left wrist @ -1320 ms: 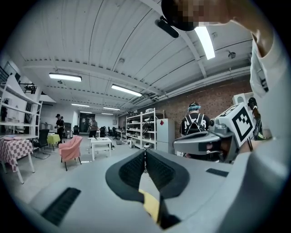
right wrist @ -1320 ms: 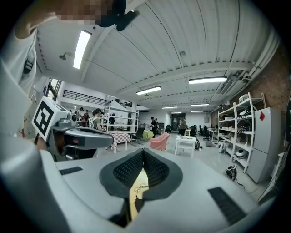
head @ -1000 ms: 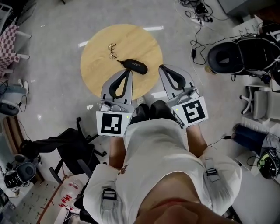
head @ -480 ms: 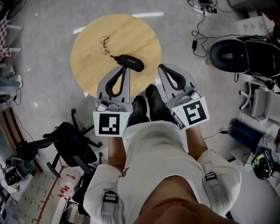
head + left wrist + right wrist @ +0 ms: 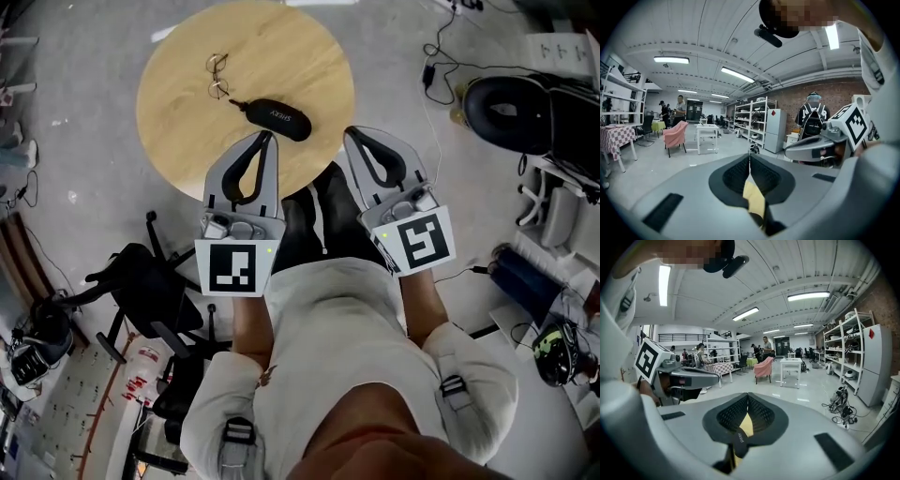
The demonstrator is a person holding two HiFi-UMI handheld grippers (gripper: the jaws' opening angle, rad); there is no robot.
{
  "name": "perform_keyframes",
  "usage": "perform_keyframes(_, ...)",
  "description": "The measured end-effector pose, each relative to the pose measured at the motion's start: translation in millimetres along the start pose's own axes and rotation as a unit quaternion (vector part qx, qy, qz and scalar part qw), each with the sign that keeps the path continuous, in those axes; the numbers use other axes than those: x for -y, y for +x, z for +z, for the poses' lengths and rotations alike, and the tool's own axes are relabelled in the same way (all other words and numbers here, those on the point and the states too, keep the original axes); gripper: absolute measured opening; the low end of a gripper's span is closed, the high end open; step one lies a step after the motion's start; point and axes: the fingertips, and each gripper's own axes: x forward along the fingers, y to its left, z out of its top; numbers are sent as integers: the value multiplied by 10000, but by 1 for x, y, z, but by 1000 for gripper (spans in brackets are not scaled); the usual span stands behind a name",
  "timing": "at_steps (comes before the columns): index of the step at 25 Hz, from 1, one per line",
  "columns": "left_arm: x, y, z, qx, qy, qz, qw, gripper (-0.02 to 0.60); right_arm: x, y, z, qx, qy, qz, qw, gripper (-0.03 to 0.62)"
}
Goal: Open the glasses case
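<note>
While left gripper (image 5: 270, 137) and right gripper (image 5: 351, 131) jaws meet, empty, the black oval glasses case (image 5: 278, 118) lies just ahead on the round wooden tabletop (image 5: 291, 47); closed tips could shove it off.

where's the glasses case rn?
In the head view the glasses case lies on the round wooden table, just right of the spectacles and just beyond the left claw, untouched.

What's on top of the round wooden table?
A black glasses case and a pair of glasses lie on the table. The left gripper covers the near edge, so that bit can't be seen. The closed case hides its inside.
</note>
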Motion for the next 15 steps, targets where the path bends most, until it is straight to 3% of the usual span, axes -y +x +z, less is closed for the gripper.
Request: perform_keyframes(15,-33,24,-73,-368,-123,167,9991,23,-13,50,-62,-285,341,194,9988,20)
